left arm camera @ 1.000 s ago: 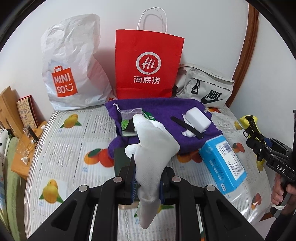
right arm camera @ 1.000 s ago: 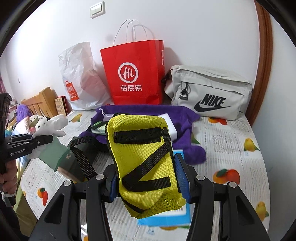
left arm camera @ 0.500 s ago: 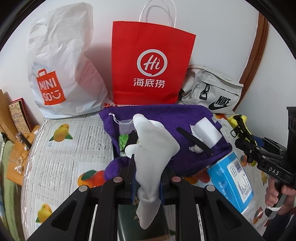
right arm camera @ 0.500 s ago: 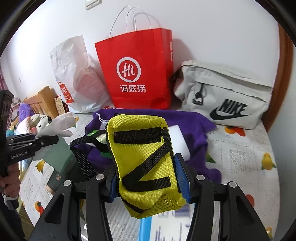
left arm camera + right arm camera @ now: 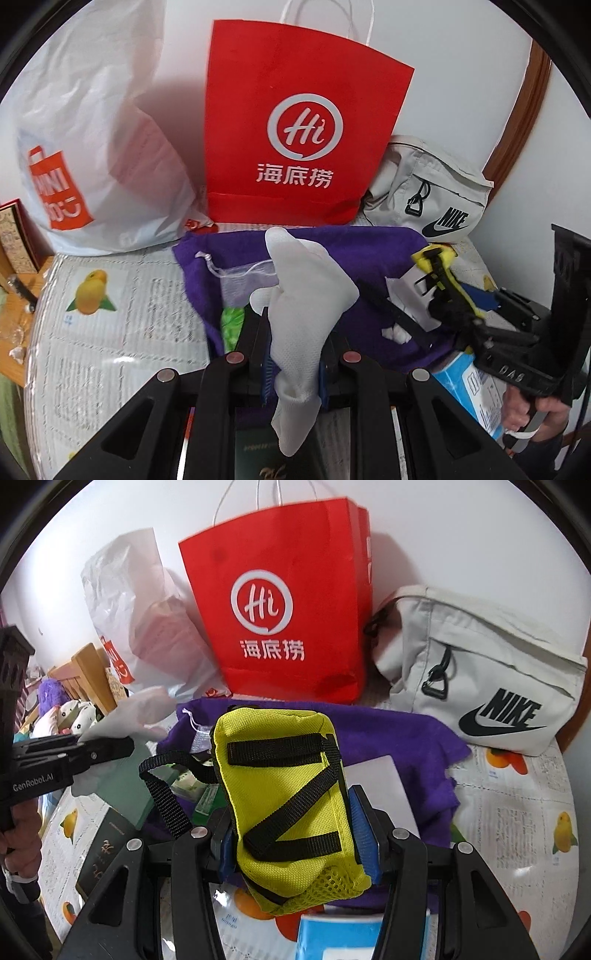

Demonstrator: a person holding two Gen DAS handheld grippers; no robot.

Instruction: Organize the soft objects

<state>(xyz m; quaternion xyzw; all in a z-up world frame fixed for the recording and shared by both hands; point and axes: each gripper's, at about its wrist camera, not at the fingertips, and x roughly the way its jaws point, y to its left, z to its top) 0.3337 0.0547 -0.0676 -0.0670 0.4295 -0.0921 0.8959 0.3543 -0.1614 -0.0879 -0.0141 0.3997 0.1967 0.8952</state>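
Facing the red paper bag (image 5: pixel 295 147), we hold a white glove (image 5: pixel 303 314) pinched upright in our left claw (image 5: pixel 293 369); our right claw (image 5: pixel 295 834) clamps the yellow pouch (image 5: pixel 288 812), sitting right of the glove, similarly near the bag.

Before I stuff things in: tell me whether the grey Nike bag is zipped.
Cannot tell. The grey fabric Nike bag lies against the wall; its zipper line is not clearly readable.
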